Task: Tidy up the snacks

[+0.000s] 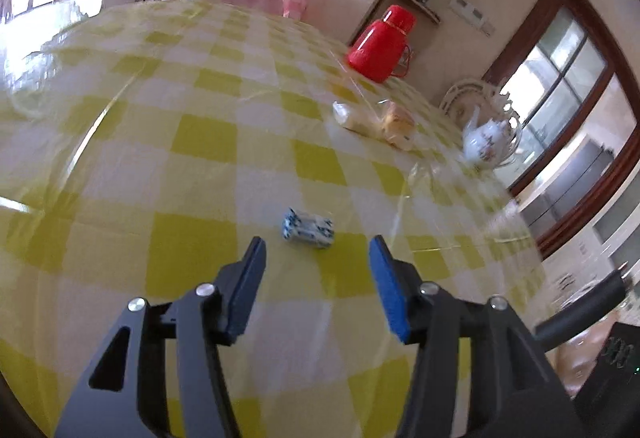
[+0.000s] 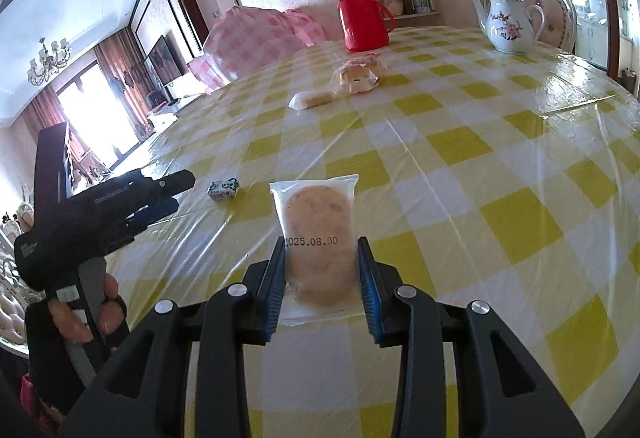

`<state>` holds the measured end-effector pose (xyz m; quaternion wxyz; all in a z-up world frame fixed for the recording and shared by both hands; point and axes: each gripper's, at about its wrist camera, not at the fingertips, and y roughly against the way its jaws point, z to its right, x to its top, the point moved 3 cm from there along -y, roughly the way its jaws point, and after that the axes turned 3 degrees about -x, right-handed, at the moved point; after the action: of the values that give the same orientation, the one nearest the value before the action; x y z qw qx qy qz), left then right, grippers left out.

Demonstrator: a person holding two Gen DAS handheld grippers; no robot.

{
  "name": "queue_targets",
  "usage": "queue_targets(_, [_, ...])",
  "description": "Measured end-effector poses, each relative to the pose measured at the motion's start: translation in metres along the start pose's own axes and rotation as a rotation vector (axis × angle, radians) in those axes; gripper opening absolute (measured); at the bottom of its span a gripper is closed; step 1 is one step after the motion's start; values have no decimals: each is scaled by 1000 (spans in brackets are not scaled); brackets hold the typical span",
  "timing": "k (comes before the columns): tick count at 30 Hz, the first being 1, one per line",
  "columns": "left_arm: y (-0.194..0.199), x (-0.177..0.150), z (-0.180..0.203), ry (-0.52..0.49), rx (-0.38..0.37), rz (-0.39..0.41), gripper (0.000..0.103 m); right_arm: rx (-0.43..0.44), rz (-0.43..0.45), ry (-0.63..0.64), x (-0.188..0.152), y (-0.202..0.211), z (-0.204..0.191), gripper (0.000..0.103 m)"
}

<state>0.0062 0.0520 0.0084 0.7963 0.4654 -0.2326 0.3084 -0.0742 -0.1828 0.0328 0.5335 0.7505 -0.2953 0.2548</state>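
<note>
A small blue-and-white wrapped candy point(image 1: 308, 228) lies on the yellow checked tablecloth, just ahead of my open, empty left gripper point(image 1: 318, 252). It also shows in the right wrist view point(image 2: 224, 188), with the left gripper point(image 2: 176, 190) beside it. My right gripper point(image 2: 322, 258) is shut on a clear-wrapped round biscuit point(image 2: 316, 238) stamped 2025.08.30, holding it just above the cloth. Two more wrapped snacks lie farther back: a flat biscuit packet point(image 2: 314, 100) and a wrapped cake point(image 2: 358, 76), also in the left wrist view point(image 1: 354, 118) point(image 1: 398, 124).
A red thermos jug point(image 2: 362, 16) and a white flowered teapot point(image 2: 510, 22) stand at the table's far side. A pink checked mesh cover point(image 2: 256, 40) sits at the far left. A white ornate chair point(image 2: 560, 6) stands behind the teapot. The table edge point(image 2: 624, 94) curves on the right.
</note>
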Motion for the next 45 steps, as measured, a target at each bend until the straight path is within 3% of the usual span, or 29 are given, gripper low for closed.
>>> queue_targets(3, [-15,3,13,-85,55,-41,55,6,4,-1,0,1,1,35])
queue_targets(5, [-29,7,24,-153,140,-43,55,10,9,-4,0,2,2,35])
queue_targets(10, [-64,10,21,-182,271,-130,54,20,15,-8,-2,4,1,35])
queue_targets(11, [-64,9,21,-199,280,-126,50,23,17,-9,-2,5,1,35])
queue_targets(12, [-63,9,21,-212,288,-127,36,23,17,-9,-2,5,1,35])
queue_targets(13, [-60,8,21,-209,256,-124,35,25,17,-10,-2,5,1,35])
queue_targets(14, [-55,8,19,-194,215,-111,35,27,18,-10,-2,6,1,35])
queue_targets(22, [4,1,22,-217,189,-16,36,29,22,-8,-3,8,-1,35])
queue_targets(32, [68,-38,7,-242,251,16,36,45,17,23,-14,14,-22,35])
queue_targets(45, [160,-64,-47,-249,344,73,36,182,-56,107,-43,12,-100,35])
